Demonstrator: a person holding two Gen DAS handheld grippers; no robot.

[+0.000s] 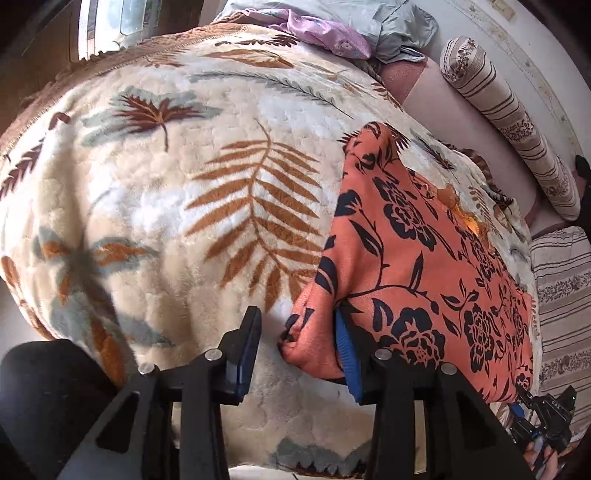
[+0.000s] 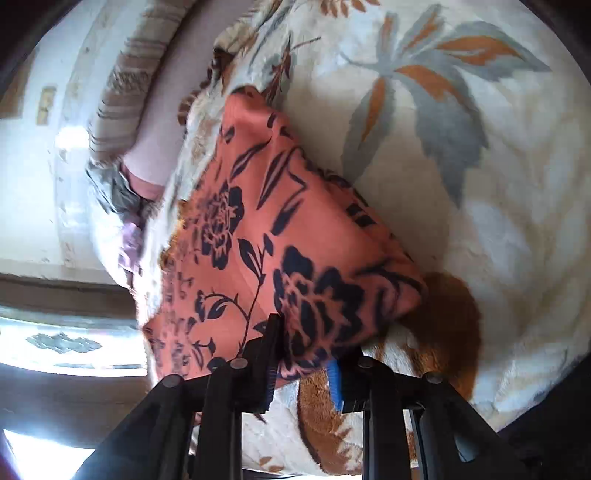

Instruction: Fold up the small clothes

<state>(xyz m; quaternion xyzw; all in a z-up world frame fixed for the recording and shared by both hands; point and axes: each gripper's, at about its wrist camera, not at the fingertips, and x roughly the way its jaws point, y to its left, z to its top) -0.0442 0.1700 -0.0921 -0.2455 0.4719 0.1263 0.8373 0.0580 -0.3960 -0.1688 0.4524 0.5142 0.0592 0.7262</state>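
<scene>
An orange garment with a dark floral print lies folded on a cream leaf-patterned blanket. In the left wrist view my left gripper stands open at its near left corner. The cloth edge rests against the blue right pad, and the left finger stands clear of it. In the right wrist view the garment runs away from my right gripper. Its near corner lies loosely between the parted jaws on the blanket. The right gripper, held by a hand, also shows at the garment's far corner.
A striped bolster and a striped pillow lie along the bed's right side by the wall. A lilac cloth and a grey-blue garment are heaped at the far end. The blanket's near edge drops off just below my grippers.
</scene>
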